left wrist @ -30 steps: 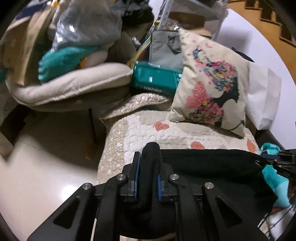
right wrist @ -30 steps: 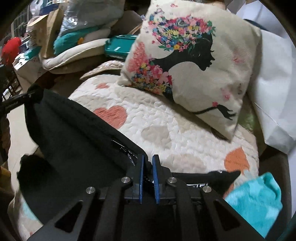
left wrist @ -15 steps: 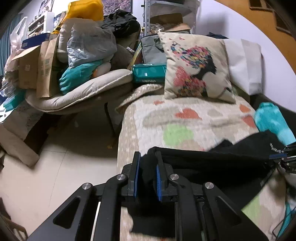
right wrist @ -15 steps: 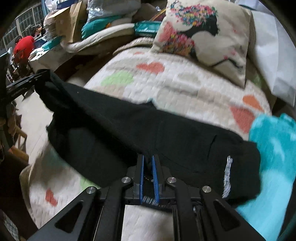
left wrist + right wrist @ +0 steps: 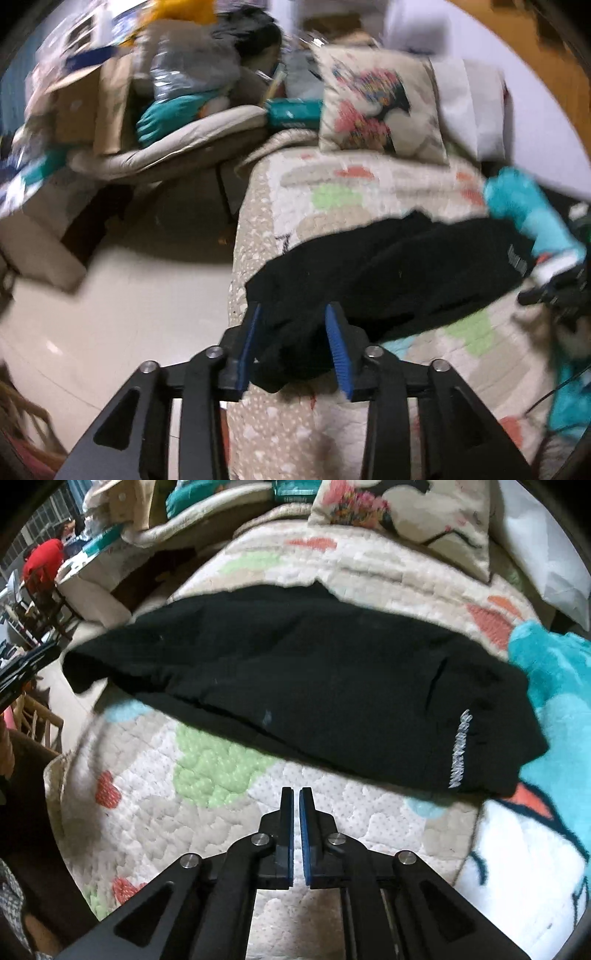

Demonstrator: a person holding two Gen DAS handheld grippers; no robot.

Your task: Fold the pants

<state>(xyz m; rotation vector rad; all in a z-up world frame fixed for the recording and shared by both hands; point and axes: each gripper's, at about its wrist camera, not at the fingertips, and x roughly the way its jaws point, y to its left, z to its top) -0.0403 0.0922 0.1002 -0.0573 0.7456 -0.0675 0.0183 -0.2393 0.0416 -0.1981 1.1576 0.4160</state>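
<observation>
The widest thing before you is the cream quilted bedcover with coloured heart patches [image 5: 229, 760], which covers the bed and gives you a flat, soft surface for the folding. At its far end leans the cream square cushion printed with a flowered head [image 5: 380, 110], and along the right edge lies a fluffy turquoise blanket [image 5: 554, 701], both out of the working area but near it. The black cotton pants with a small white printed logo [image 5: 295, 672] lie across the quilt from the left edge to the turquoise blanket, already doubled into a long band; I judge that one fold is made and the band waits for a shorter fold. The end with the logo touches the blanket, and the other end hangs a little over the bed side, where you hold it. Your left gripper [image 5: 293, 347] is at this hanging end: its jaws are opening, the black cloth is between them, but the blue pads [image 5: 334, 343] do not seem to press it any more, so the cloth is being let down onto the quilt. Your right gripper [image 5: 296, 834] hovers over bare quilt just in front of the pants, its jaws together with nothing between them, free for the next hold.
</observation>
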